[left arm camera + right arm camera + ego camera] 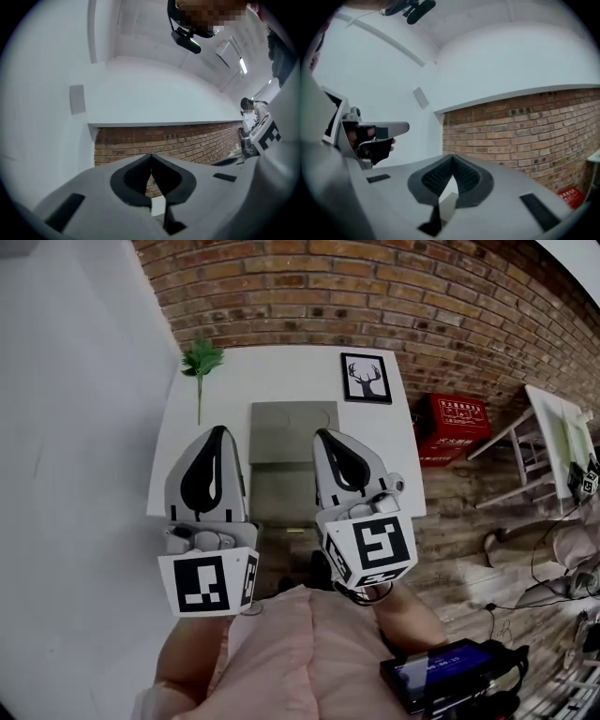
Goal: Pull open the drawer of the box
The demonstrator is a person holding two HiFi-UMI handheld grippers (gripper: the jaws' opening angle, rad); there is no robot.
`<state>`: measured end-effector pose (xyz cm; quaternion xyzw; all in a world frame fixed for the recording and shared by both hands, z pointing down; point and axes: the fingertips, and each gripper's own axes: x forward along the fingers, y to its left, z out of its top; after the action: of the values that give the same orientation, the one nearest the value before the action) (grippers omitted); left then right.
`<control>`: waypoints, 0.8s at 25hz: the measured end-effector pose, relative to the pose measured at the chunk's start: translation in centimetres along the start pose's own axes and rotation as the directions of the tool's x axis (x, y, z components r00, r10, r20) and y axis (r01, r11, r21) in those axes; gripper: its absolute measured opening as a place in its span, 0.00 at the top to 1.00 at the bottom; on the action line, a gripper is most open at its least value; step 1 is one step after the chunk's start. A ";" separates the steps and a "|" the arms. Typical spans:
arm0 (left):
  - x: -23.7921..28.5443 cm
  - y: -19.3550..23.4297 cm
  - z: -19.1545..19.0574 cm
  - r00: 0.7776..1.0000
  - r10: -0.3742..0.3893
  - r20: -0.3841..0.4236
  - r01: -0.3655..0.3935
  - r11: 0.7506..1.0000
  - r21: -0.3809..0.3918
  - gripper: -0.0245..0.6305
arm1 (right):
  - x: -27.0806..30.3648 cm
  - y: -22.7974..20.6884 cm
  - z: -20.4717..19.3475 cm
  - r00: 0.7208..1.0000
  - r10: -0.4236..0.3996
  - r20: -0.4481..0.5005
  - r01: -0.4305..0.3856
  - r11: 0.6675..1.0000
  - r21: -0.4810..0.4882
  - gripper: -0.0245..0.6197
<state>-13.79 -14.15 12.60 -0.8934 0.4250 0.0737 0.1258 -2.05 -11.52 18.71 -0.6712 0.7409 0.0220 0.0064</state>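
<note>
It looks like a staged test room dressed as a home corner — a bare red brick wall (375, 287) stands behind a plain white table (281, 371); a black-framed deer-head print (366, 378) and a green leafy sprig (201, 360) serve as decor; a red plastic crate (452, 427) and loose dark cables (535, 561) lie on the floor beside it.

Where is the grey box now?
In the head view, the grey box sits centred on the table near its front edge, plant behind-left, deer picture behind-right.

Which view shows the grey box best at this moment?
The head view: it looks down on the grey box standing on the white table, its top and front face visible. Both gripper views aim upward at the brick wall, showing nothing identifiable of it.
</note>
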 end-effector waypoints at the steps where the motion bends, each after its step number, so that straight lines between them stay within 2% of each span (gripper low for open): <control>1: 0.0 -0.1 0.1 1.000 0.000 0.004 0.000 1.000 0.002 0.95 | -0.2 -0.3 0.1 1.000 -0.014 0.011 0.014 1.000 -0.006 0.95; 6: -0.2 -0.5 -0.6 1.000 0.000 -0.009 0.000 1.000 -0.008 0.95 | -1.2 -1.0 -0.1 0.999 -0.042 0.028 0.042 0.999 -0.002 0.95; 14: -0.2 -0.5 -1.2 1.000 -0.009 -0.014 0.009 1.000 -0.006 0.95 | -1.0 -0.2 -0.1 0.999 -0.031 0.033 0.033 0.998 -0.048 0.96; 20: -0.3 -0.6 -1.7 1.000 -0.009 -0.029 0.009 1.000 -0.013 0.95 | -1.1 -0.1 -0.1 0.999 -0.023 0.046 0.024 0.999 -0.035 0.96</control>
<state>-13.42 -14.06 14.44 -0.8970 0.4224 0.0630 0.1144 -1.86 -10.44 18.82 -0.6792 0.7321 0.0504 0.0114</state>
